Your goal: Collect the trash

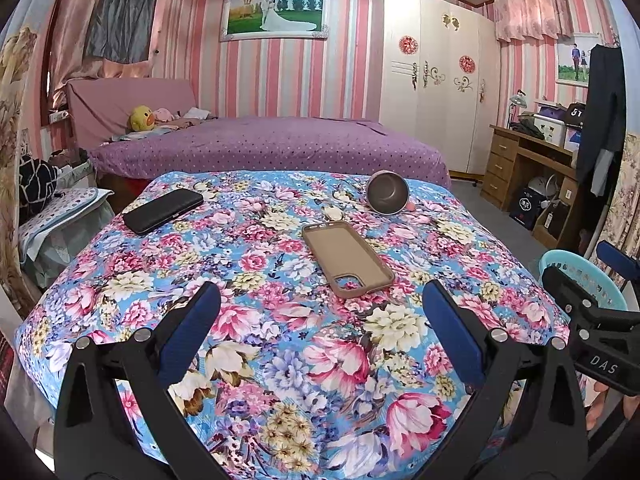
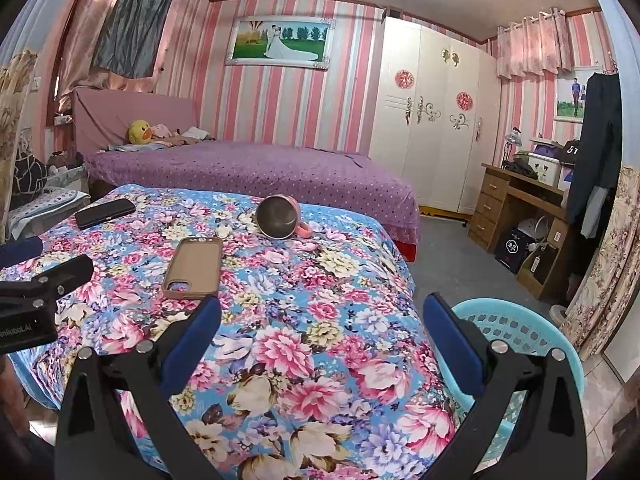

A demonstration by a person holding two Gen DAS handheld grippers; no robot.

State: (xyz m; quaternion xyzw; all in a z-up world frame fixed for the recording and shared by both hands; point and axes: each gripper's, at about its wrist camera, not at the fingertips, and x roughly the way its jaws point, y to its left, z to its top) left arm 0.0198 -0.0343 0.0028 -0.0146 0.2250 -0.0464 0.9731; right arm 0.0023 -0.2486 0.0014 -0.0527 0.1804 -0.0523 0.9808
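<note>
1. We hold both grippers, left [image 1: 320,332] and right [image 2: 320,336], released and empty.
2. Phone case [image 1: 347,255], tipped mug [image 1: 388,193] and black phone [image 1: 163,211] lie on the floral cloth [image 1: 280,360].
3. Basket [image 2: 516,328] sits near right; we can't see its contents, so progress is unclear.

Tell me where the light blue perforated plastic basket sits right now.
The light blue perforated plastic basket stands on the floor off the right edge of the floral-covered table, just behind the right gripper; the left wrist view shows only its rim at far right.

We see a purple bed [image 1: 280,140] with a yellow duck toy [image 1: 141,118], a white wardrobe [image 1: 432,92], a wooden desk [image 1: 516,164], and a framed picture [image 1: 276,14].
</note>
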